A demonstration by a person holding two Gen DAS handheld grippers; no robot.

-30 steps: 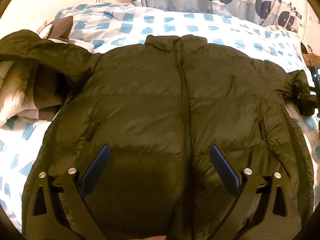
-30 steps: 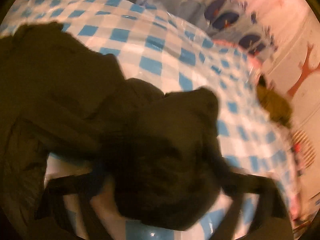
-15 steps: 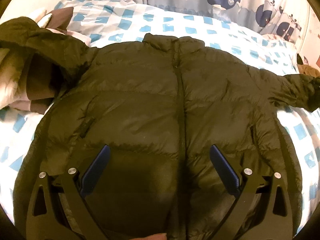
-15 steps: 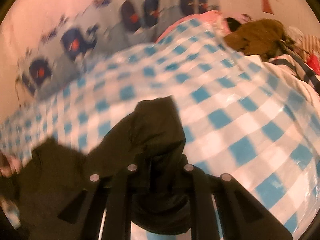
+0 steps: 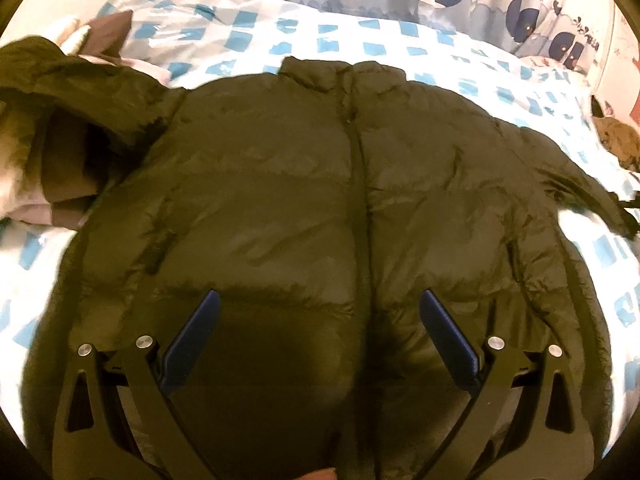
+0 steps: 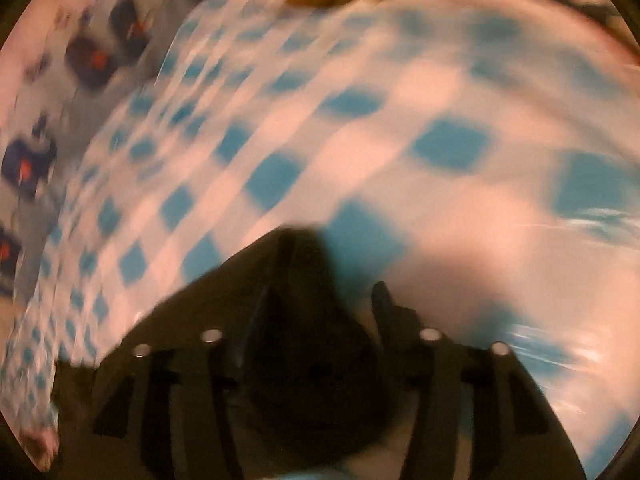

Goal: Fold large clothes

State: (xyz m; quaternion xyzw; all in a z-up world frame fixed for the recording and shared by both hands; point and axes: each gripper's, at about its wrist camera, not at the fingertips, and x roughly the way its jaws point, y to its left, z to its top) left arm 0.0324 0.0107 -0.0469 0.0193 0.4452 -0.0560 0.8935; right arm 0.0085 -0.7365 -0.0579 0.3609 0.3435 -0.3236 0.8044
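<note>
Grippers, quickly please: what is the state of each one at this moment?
Left gripper: open, holding nothing, above the jacket.
Right gripper: blurred view; apparently closed on the jacket's sleeve end.

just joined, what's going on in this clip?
A person with two handheld grippers is folding a dark puffer jacket laid front-up, zipped, on a blue-checked bedspread. The left gripper hovers open over the hem, holding nothing. The right gripper has dark fabric, apparently the jacket's sleeve end, between its fingers; that view is motion-blurred. No fold shows yet on the body.
</note>
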